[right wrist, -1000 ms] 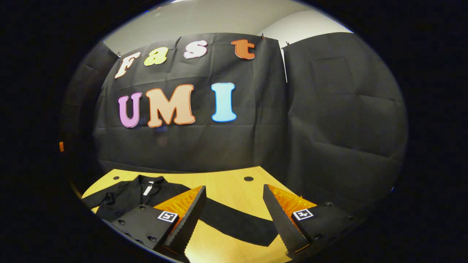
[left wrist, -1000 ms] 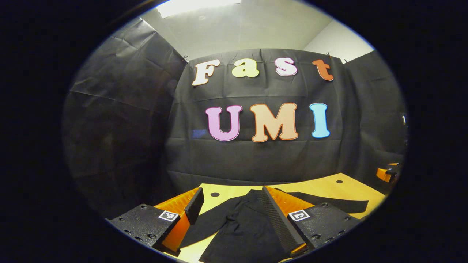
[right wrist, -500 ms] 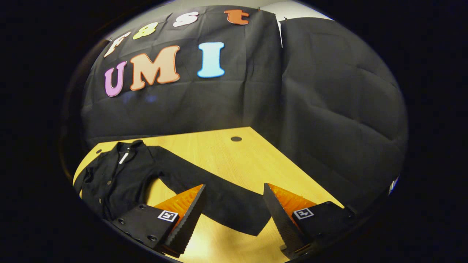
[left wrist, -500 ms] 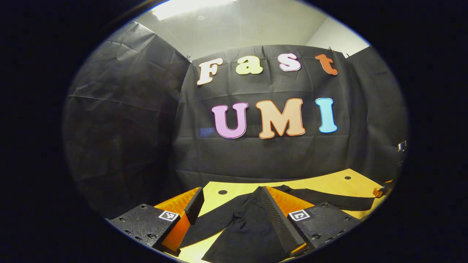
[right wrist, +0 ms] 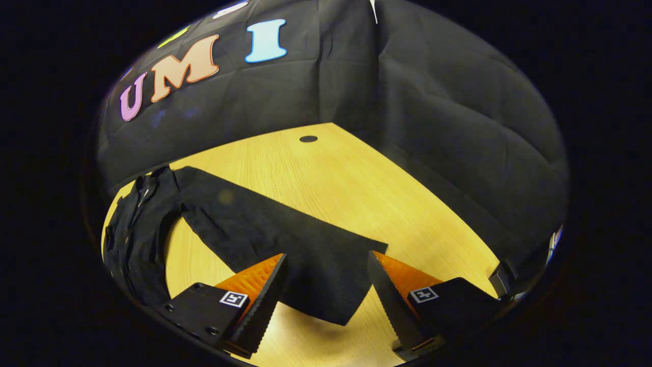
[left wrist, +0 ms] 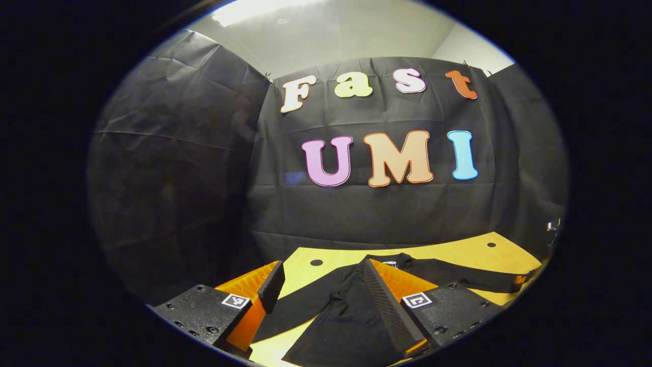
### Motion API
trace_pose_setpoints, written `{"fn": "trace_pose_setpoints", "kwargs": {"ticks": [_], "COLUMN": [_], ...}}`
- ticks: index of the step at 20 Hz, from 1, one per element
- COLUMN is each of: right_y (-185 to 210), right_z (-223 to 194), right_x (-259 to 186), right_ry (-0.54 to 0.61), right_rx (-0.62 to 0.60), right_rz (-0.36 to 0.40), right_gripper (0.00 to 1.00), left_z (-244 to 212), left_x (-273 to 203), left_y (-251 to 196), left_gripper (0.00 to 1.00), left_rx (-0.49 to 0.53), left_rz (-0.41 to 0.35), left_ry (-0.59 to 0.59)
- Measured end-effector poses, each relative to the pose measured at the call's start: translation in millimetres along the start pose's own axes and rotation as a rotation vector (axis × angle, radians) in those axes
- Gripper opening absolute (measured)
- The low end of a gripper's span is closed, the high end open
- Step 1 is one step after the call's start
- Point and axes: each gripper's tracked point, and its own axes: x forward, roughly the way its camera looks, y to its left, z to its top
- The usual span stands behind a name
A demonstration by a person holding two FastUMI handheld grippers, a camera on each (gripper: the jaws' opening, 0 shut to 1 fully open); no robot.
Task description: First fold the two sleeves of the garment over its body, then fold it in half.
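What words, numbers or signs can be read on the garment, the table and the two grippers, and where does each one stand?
None can be read as text.
Garment: a white neck tag, too small to read.
Left gripper: two square black-and-white markers, coded patterns, no letters.
Right gripper: two such squares, also no letters.
Table: no writing.

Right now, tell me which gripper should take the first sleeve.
Right. The right gripper hangs open over the cuff of the flat sleeve, which lies between its fingers. The left gripper, also open, points at the garment's body.
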Motion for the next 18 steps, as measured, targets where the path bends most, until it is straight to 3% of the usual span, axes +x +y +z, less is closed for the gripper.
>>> {"fn": "trace_pose_setpoints", "kwargs": {"ticks": [1,5,6,9,13,18], "right_y": [0.2,-5.4,-6.3,-4.7,1.0,12.5], "right_z": [-4.4,-24.1,-22.4,-23.0,-21.6,-19.8], "right_x": [2.3,4.3,3.9,6.6,8.4,11.1], "right_ry": [0.013,0.088,0.075,0.075,0.065,0.116], "right_rx": [-0.004,-0.05,-0.054,-0.035,-0.067,-0.045], "right_rz": [0.001,0.0,0.0,0.011,0.045,0.025], "right_gripper": [0.95,0.95,0.99,1.0,0.95,0.46], "left_z": [-1.6,-2.4,-1.6,-0.6,-3.6,-3.0], "left_x": [0.1,-3.3,-5.6,-4.5,-5.8,-7.3], "left_y": [1.0,11.1,14.2,16.4,9.9,6.4], "left_gripper": [0.93,0.93,0.93,0.93,0.93,0.93], "left_rx": [0.003,0.025,0.03,0.051,0.032,0.014], "left_rz": [0.005,0.034,0.038,0.041,0.021,0.005], "left_ry": [0.002,0.006,0.004,0.0,0.009,0.001]}}
